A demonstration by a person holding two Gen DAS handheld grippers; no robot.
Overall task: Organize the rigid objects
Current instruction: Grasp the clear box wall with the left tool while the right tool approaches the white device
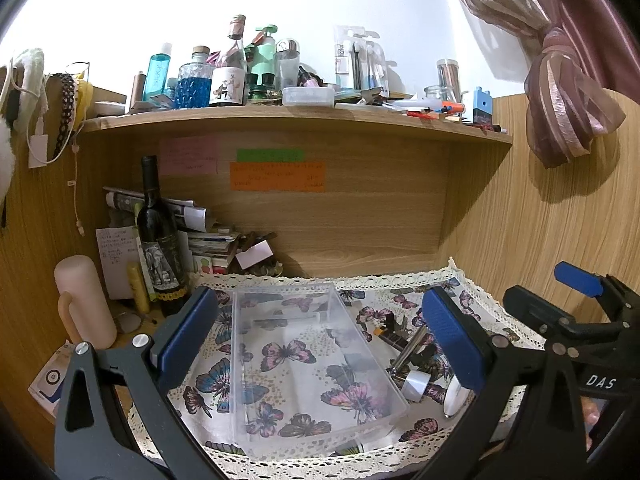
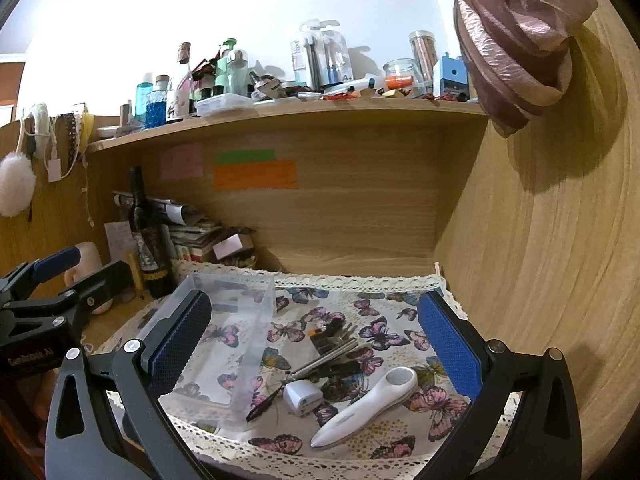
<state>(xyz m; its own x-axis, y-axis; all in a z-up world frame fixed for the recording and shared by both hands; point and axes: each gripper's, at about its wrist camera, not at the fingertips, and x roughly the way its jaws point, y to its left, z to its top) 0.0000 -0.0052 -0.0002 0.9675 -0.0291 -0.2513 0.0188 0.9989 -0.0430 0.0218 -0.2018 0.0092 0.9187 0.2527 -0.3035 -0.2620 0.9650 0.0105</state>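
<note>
both grippers, left gripper (image 1: 320, 344) and right gripper (image 2: 316, 352), hang released over the empty clear plastic box (image 1: 308, 364); nothing sorted yet, so picking up the white handheld magnifier (image 2: 368, 404) looks next.

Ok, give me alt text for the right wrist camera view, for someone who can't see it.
The open right gripper hovers over a butterfly-print cloth holding a white handheld magnifier, a small white charger, black tweezers and a metal tool. An empty clear plastic box sits to their left, with the left gripper beyond it.
</note>
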